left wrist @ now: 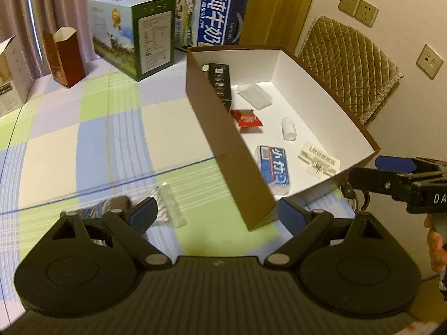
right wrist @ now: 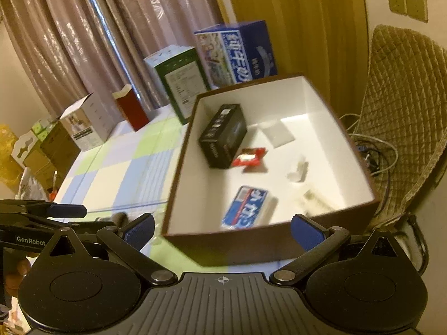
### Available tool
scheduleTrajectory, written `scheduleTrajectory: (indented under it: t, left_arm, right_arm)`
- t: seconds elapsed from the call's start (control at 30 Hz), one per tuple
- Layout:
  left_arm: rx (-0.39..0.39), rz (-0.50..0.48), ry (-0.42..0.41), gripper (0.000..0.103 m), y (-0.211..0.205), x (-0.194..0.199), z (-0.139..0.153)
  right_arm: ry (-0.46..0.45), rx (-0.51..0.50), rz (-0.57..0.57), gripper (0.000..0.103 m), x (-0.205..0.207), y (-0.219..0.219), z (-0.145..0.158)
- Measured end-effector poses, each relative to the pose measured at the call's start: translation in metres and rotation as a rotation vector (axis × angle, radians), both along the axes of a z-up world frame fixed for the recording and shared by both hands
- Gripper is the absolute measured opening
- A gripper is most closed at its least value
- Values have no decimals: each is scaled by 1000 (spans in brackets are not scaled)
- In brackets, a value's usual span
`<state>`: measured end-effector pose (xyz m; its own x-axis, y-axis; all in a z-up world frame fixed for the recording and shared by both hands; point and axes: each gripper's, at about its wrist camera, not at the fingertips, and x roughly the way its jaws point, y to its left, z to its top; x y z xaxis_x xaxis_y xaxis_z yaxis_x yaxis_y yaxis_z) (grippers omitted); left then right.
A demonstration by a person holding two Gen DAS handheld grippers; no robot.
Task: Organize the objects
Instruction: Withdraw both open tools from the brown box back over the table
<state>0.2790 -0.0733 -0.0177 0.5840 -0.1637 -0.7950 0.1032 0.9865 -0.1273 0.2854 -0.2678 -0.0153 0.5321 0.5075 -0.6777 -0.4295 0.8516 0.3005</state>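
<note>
A brown box (left wrist: 223,150) with a white inside stands on the checked tablecloth. It holds a black box (left wrist: 220,83), a red packet (left wrist: 247,118), a blue pack (left wrist: 273,167), a white cylinder (left wrist: 289,128) and clear plastic pieces. My left gripper (left wrist: 218,213) is open, with the box's near corner between its wide jaws. A clear plastic piece (left wrist: 170,206) and a dark item (left wrist: 111,206) lie on the cloth by its left finger. My right gripper (right wrist: 223,229) is open in front of the brown box's (right wrist: 251,243) near wall.
A green carton (left wrist: 134,36), a blue milk carton (left wrist: 206,16), a red box (left wrist: 65,58) and a white box (left wrist: 12,75) stand along the table's far side by the curtain. A chair with a quilted cover (left wrist: 354,67) stands right of the brown box, with cables (right wrist: 374,150) beside it.
</note>
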Motion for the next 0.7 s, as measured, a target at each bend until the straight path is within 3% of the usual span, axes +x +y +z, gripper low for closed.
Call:
scheduleTrajectory:
  t: [0.7]
  left_arm:
    - [-42,143,73,91,92,-71,-15]
  right_arm:
    - [78,-32,176,101,-59,91,-27]
